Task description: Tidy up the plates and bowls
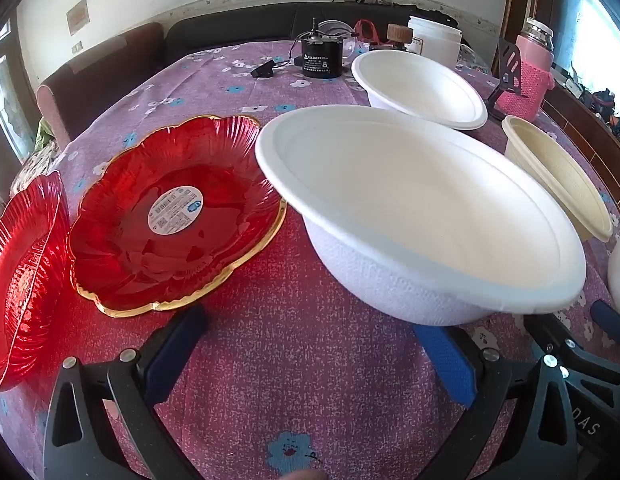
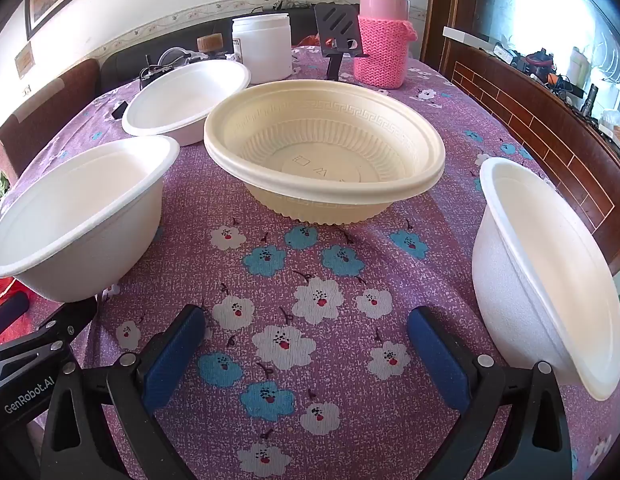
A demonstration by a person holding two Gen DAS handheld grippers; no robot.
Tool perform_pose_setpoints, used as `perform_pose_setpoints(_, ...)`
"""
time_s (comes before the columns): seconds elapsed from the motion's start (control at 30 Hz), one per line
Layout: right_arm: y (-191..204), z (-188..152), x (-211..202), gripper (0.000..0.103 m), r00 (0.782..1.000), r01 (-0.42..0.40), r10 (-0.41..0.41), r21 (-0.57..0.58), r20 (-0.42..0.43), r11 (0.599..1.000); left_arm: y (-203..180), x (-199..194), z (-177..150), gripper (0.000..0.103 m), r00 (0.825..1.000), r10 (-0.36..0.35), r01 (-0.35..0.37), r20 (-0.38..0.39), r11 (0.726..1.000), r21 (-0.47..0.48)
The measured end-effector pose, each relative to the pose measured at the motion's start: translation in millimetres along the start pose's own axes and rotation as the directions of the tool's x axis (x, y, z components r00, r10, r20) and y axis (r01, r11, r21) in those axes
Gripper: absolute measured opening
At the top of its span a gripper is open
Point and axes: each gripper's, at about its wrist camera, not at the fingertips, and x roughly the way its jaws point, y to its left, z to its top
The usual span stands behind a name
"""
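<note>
In the left wrist view, a red glass plate with a gold rim lies on the table, a second red plate at the far left. A white bowl stands just ahead of my open, empty left gripper. Another white bowl sits farther back, a cream bowl to the right. In the right wrist view, the cream bowl stands ahead of my open, empty right gripper, with white bowls at left, back left and right.
A purple flowered tablecloth covers the table. At the back stand a white jar, a pink flask in a knitted sleeve, a black phone stand and a small black device. A wooden ledge runs along the right.
</note>
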Motion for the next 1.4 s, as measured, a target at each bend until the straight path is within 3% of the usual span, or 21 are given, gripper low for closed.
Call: perform_pose_setpoints(1.4, -0.4, -0.1, 0.1, 0.102, 1.000, -0.006, 0.007, 0.005, -0.001, 1.000, 4.5, -4.2, -5.3, 0.103, 1.000, -0.002, 0.002, 0.001, 1.000, 0.010)
